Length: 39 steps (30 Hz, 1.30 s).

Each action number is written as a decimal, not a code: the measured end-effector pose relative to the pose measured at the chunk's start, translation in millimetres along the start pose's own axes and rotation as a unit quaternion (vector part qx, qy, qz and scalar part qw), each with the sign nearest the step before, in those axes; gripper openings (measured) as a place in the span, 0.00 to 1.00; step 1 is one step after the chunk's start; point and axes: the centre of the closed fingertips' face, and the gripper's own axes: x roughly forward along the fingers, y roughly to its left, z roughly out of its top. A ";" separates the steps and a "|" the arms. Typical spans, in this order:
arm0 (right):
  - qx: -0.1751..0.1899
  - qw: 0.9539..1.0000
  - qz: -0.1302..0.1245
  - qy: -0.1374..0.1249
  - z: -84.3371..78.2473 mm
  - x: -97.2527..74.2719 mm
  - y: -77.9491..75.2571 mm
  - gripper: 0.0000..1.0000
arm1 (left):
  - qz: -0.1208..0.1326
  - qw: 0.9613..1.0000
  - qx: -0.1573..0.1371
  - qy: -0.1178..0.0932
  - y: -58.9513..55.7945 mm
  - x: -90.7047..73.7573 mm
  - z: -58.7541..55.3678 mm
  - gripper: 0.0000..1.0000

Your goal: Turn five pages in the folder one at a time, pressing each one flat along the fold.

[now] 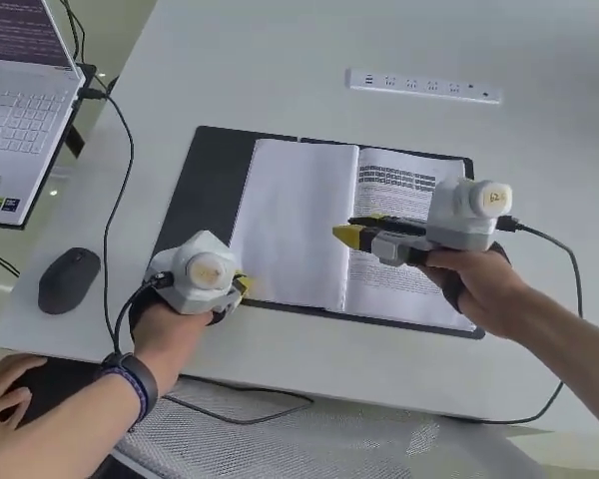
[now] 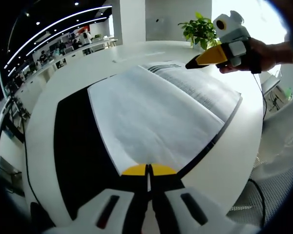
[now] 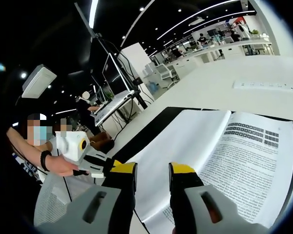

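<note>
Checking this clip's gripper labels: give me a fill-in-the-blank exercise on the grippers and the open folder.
1. The left gripper has its jaws ___.
2. The right gripper has its jaws ___.
3. In the head view, the folder's printed page lies to the ___ of the blank page.
Missing words: shut; open; right.
</note>
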 end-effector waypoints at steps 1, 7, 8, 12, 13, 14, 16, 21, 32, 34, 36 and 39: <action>0.001 1.000 0.000 0.002 -2.5 0.5 0.1 0.24 | 0.000 1.000 0.000 -0.001 -0.1 -0.2 0.0 0.00; 0.004 1.000 0.007 0.014 -16.5 5.8 1.4 0.23 | -0.001 1.000 -0.001 0.000 -0.4 -0.7 -0.5 0.00; 0.005 1.000 0.008 0.014 -17.6 6.7 1.2 0.22 | -0.001 1.000 -0.002 0.000 -0.3 -0.6 -0.6 0.00; -0.005 0.999 0.016 0.028 -26.7 12.6 0.6 0.22 | -0.002 1.000 -0.010 0.000 0.8 -0.8 -1.2 0.00; -0.005 0.999 0.017 0.030 -28.8 14.5 -0.6 0.22 | -0.002 1.000 -0.011 0.000 0.8 -0.8 -1.2 0.00; -0.004 0.999 0.016 0.032 -30.1 15.8 -2.4 0.21 | -0.002 1.000 -0.010 0.000 0.2 -1.1 -1.2 0.00; 0.000 0.999 0.014 0.034 -32.0 18.3 -7.1 0.21 | -0.002 1.000 -0.011 0.000 0.3 -1.1 -1.1 0.00; 0.001 0.999 0.012 0.036 -34.1 23.9 -17.5 0.19 | -0.003 1.000 -0.016 0.002 0.7 -1.4 -1.5 0.00; 0.035 0.999 -0.005 -0.007 -17.1 31.7 -47.3 0.08 | -0.004 1.000 -0.011 0.006 1.2 -2.1 -1.8 0.00; 0.037 0.999 -0.007 -0.011 -17.5 32.4 -51.8 0.04 | -0.005 1.000 -0.011 0.006 1.5 -2.2 -2.1 0.00; 0.045 0.999 -0.007 -0.018 -17.6 31.3 -55.4 0.00 | -0.006 1.000 -0.014 0.006 1.4 -2.5 -2.2 0.00; 0.046 0.999 0.004 -0.024 -17.0 29.9 -53.1 0.00 | -0.007 1.000 -0.018 0.006 1.8 -2.3 -2.4 0.00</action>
